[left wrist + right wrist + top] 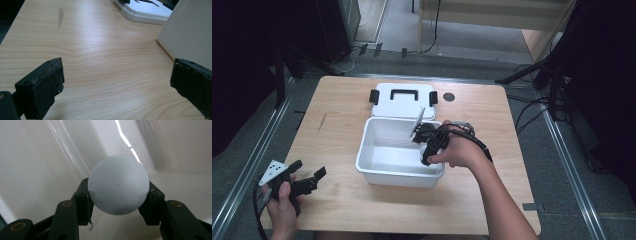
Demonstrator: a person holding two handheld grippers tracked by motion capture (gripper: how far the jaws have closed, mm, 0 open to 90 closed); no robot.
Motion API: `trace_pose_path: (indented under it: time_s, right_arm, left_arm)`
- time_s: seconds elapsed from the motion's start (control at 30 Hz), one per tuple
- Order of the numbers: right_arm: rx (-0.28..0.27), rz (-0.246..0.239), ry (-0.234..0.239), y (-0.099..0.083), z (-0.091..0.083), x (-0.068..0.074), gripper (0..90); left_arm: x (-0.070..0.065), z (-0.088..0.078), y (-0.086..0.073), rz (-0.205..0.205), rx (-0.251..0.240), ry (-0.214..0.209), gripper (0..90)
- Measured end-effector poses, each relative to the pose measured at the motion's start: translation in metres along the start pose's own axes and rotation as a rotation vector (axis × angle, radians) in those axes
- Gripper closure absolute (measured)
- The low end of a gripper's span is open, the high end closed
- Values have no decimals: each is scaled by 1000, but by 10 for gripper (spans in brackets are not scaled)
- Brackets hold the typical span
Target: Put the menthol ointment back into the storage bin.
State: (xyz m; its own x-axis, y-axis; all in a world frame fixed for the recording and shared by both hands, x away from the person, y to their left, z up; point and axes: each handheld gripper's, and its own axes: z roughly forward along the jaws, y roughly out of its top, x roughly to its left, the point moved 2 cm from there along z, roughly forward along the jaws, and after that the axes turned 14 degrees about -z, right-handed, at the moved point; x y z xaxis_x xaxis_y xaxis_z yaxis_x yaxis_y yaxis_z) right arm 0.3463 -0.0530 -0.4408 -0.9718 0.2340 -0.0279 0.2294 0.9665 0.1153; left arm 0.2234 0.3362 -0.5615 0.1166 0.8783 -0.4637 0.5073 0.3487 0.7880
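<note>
Gripped between the black jaws of the right gripper (117,202), a pale ball (117,184) hangs inside the white bin (377,172) at frame centre, seemingly on its way to being set down there. Next, the jaws must part low over the bin floor so the ball doesn't bounce out. Behind, upper centre, lies the bin's lid (404,102). At lower left the left gripper (309,181) rests wide and empty on the wooden table (337,135), well clear.
</note>
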Motion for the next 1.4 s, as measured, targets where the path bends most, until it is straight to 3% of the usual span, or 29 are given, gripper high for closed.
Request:
trace_pose_path:
  time_s: [0.13,0.33,0.77,1.07,1.4]
  right_arm:
    - [17,-42,-29,2,6,1,520]
    - [12,-69,-28,7,11,5,520]
    - [26,-55,-1,14,22,5,520]
    - [32,-82,-1,19,26,9,520]
    - [78,-105,-2,18,42,10,518]
  left_arm:
    - [0,0,0,0,1,-1,0]
    - [0,0,0,0,2,-2,0]
    - [1,0,0,-2,6,-3,0]
    - [1,0,0,-2,6,-3,0]
    - [1,0,0,-4,8,-3,0]
